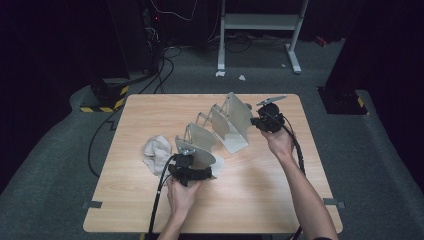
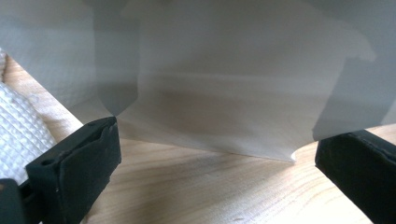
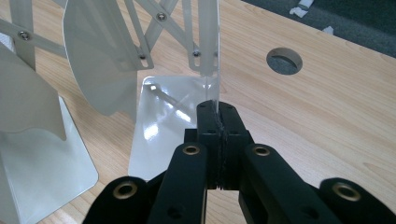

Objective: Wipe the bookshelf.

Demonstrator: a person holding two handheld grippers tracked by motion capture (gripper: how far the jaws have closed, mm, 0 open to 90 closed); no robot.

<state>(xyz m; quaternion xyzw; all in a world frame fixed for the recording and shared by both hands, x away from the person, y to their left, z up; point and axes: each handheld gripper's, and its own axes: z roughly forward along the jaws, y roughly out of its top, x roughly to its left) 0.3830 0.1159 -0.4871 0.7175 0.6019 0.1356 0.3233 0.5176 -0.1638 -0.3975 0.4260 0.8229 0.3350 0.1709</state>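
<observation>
Right gripper (image 3: 217,109) is pinched tight on the edge of the far end plate of that white expanding file rack (image 1: 220,132) sitting mid-table. Left gripper (image 2: 215,154) has its jaws spread wide around the rack's near end plate, not squeezing it. A white cloth (image 1: 156,151) lies just beside the rack's near end. Up close the near plate is a blurry grey mess, edges cut off

No words, labels, brand marks or numbers can be read on anything in these views.
</observation>
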